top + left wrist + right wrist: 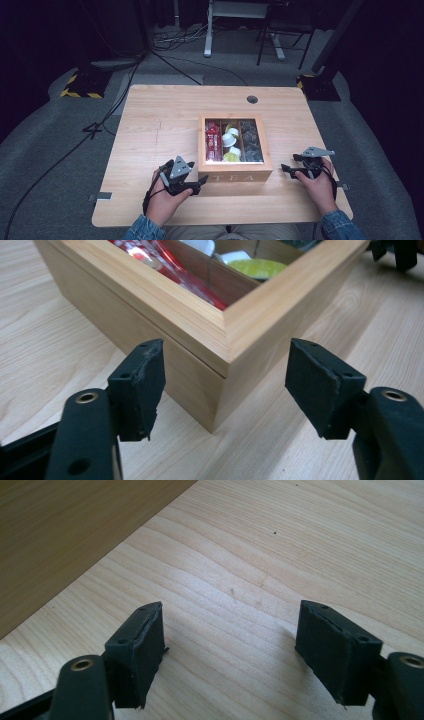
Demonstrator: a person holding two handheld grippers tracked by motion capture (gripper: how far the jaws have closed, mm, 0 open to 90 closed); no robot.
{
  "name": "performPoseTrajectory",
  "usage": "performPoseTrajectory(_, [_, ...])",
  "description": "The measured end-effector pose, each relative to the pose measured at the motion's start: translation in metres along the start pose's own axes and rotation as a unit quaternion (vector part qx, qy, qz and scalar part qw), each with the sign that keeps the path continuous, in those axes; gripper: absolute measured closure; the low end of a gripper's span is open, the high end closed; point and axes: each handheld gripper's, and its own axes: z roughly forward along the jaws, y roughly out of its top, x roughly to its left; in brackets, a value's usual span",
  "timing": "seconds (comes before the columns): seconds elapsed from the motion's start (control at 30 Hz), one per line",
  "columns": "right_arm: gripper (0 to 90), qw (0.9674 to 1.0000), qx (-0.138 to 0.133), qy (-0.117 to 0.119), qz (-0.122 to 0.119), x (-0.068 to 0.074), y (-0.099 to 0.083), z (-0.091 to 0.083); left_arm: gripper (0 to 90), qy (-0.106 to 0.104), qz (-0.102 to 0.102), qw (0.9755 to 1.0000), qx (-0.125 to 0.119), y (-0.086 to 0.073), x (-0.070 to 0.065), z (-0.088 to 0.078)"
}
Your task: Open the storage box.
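Note:
A wooden tea box (235, 176) marked TEA sits at the table's middle, and through its lid I see red packets (213, 142), white and yellow-green cups (231, 142) and dark grey packets (250, 140). My left gripper (201, 184) is open at the box's front left corner. In the left gripper view the box (190, 365) has that corner between the open left gripper (225, 385), whose pads stay clear of the wood. My right gripper (287, 171) rests open to the right of the box. The right gripper view has this gripper (231, 630) over bare table, with the box's side (60, 530) at upper left.
The light wooden table (160, 130) has a round cable hole (252, 99) near its far edge. Bare tabletop lies left of the box and behind it. Cables, a striped stand base (80, 87) and desk legs (207, 45) are on the grey floor beyond.

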Motion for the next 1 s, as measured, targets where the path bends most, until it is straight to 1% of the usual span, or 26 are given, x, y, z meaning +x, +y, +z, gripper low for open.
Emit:
performPoseTrajectory(0.07, [27.5, 1.0, 0.0, 0.0, 0.0, 0.0, 0.0, 0.0, 33.7, 0.001, 0.0, 1.0, 0.002, -0.001, -0.001, 0.001])
performPoseTrajectory(0.17, [27.5, 1.0, 0.0, 0.0, -0.001, 0.0, 0.0, 0.0, 37.4, 0.004, -0.001, 1.0, 0.008, -0.003, -0.001, 0.006])
performPoseTrajectory(0.2, [27.5, 1.0, 0.0, 0.0, -0.001, 0.0, 0.0, 0.0, 39.5, 0.004, -0.001, 1.0, 0.008, -0.003, -0.001, 0.006])
performPoseTrajectory(0.23, [27.5, 1.0, 0.0, 0.001, -0.001, 0.0, 0.0, 0.0, 43.0, 0.009, 0.003, 0.9999, 0.011, -0.005, -0.001, 0.007])
performPoseTrajectory(0.27, [27.5, 1.0, 0.0, 0.001, -0.001, 0.0, 0.0, 0.0, 44.4, 0.014, 0.006, 0.9998, 0.012, -0.005, 0.0, 0.006])
performPoseTrajectory(0.33, [27.5, 1.0, 0.0, 0.001, -0.001, 0.0, 0.0, 0.0, 51.6, 0.016, 0.006, 0.9998, 0.011, -0.006, 0.0, 0.006])
performPoseTrajectory(0.37, [27.5, 1.0, 0.0, 0.001, -0.001, 0.0, 0.0, 0.0, 53.6, 0.016, 0.006, 0.9998, 0.011, -0.006, 0.0, 0.006])
performPoseTrajectory(0.4, [27.6, 1.0, 0.0, 0.002, -0.001, 0.0, 0.0, 0.0, 53.6, 0.015, 0.002, 0.9998, 0.009, -0.005, 0.001, 0.004])
performPoseTrajectory(0.43, [27.5, 1.0, 0.0, 0.002, -0.001, 0.0, 0.0, 0.0, 57.5, 0.009, -0.005, 0.9999, 0.009, -0.005, 0.002, 0.003])
performPoseTrajectory(0.5, [27.5, 1.0, 0.0, 0.002, -0.001, 0.0, 0.0, 0.0, 60.5, 0.007, -0.007, 0.9999, 0.012, -0.005, 0.002, 0.001])
performPoseTrajectory(0.6, [27.5, 1.0, 0.0, 0.002, -0.001, 0.0, 0.0, 0.0, 64.1, 0.008, -0.003, 0.9998, 0.016, -0.004, 0.002, 0.0])
performPoseTrajectory(0.63, [27.5, 1.0, 0.0, 0.002, -0.001, 0.0, 0.0, 0.0, 65.1, 0.012, 0.004, 0.9997, 0.021, -0.004, 0.002, -0.001])
performPoseTrajectory(0.67, [27.5, 1.0, 0.0, 0.002, -0.001, 0.0, 0.0, 0.0, 66.2, 0.012, 0.004, 0.9997, 0.021, -0.004, 0.002, -0.001])
performPoseTrajectory(0.73, [27.5, 1.0, 0.0, 0.002, -0.001, 0.0, 0.0, 0.0, 69.5, 0.018, 0.015, 0.9993, 0.029, -0.003, 0.001, -0.002])
performPoseTrajectory(0.87, [27.5, 1.0, 0.0, 0.002, -0.001, 0.0, 0.0, 0.0, 72.1, 0.018, 0.017, 0.9992, 0.03, -0.002, 0.001, -0.003])
performPoseTrajectory(0.93, [27.5, 1.0, 0.0, 0.001, -0.002, 0.0, 0.0, 0.0, 75.8, 0.019, 0.019, 0.9992, 0.03, -0.002, 0.001, -0.005])
performPoseTrajectory(1.0, [27.6, 1.0, 0.0, 0.003, -0.002, 0.0, 0.0, 0.0, 76.5, 0.017, 0.022, 0.9992, 0.028, 0.0, 0.0, -0.005])
